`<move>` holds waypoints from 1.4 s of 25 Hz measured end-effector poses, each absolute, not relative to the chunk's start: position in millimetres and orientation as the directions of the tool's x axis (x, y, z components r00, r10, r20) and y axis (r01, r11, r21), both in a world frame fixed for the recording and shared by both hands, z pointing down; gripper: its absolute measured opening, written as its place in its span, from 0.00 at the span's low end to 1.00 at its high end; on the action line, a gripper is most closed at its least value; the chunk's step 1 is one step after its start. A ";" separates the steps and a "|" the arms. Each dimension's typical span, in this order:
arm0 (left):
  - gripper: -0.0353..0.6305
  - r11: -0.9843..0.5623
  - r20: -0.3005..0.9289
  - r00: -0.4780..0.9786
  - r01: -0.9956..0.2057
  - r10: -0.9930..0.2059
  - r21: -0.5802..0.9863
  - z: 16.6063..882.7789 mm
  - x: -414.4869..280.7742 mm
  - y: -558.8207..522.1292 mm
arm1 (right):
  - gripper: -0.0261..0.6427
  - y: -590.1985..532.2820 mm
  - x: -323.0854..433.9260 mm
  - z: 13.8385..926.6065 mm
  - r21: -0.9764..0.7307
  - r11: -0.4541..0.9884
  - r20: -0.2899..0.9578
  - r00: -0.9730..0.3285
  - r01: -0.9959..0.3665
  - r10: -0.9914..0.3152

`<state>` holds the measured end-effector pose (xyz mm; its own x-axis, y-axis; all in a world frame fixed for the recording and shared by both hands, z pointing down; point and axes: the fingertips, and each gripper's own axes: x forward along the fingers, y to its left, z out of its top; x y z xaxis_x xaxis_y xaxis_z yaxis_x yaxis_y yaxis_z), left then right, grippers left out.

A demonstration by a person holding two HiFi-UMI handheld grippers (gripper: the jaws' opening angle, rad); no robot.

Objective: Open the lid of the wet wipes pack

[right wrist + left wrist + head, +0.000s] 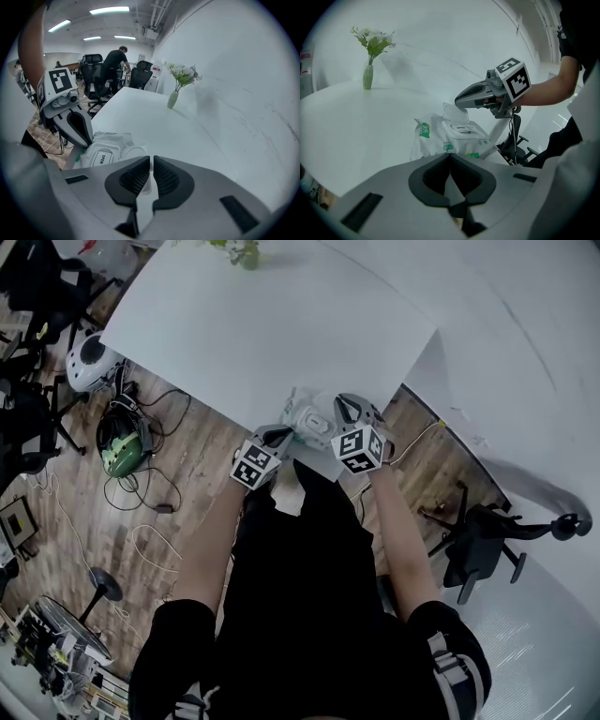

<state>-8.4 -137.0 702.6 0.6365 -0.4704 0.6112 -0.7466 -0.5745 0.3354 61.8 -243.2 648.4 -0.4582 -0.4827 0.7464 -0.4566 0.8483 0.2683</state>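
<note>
– Resting at the near edge of the white table [262,324], the wet wipes pack [307,416] lies flat between your two grippers.

– Your right gripper [151,161] has its jaws drawn almost together. It seems to pinch the thin rim of the lid [452,112], which stands tilted up on the pack's right side. A label reading OPEN [461,127] shows on the pack's top beside it.

– Your left gripper [450,157] has its jaws pressed together with nothing visible between them. Its tips sit just at the pack's left side.

– Expect the pack to be light and soft. It looks like a crinkly film pouch that will likely sag, and slide on the smooth table if you pull.

– The lid looks like thin, stiff plastic on a hinge. Take it by its free rim, as you appear to, and swing it about the hinge rather than tugging upward.

– Steady the pouch at its left end with your left gripper, or the whole pack may lift with the lid.
</note>
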 end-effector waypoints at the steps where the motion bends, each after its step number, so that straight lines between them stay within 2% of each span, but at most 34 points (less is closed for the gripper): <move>1: 0.09 -0.575 0.610 0.638 -0.746 -0.470 0.336 701.4 -8.8 -137.1 | 0.10 -243.0 61.6 647.4 0.270 0.848 0.746 -0.458 -0.456 -0.484; 17: 0.09 -0.598 0.576 0.623 -0.755 -0.529 0.267 655.9 -20.8 -138.4 | 0.09 -232.6 78.0 613.2 0.282 0.793 0.701 -0.449 -0.540 -0.554; 20: 0.09 -0.599 0.580 0.617 -0.758 -0.532 0.256 645.9 -26.2 -129.9 | 0.06 -220.1 83.9 604.8 0.290 0.781 0.697 -0.438 -0.553 -0.568; 35: 0.09 -0.653 0.497 0.661 -0.724 -0.562 0.224 570.1 -46.6 -91.9 | 0.06 -130.8 97.7 583.2 0.241 0.721 0.674 -0.422 -0.650 -0.606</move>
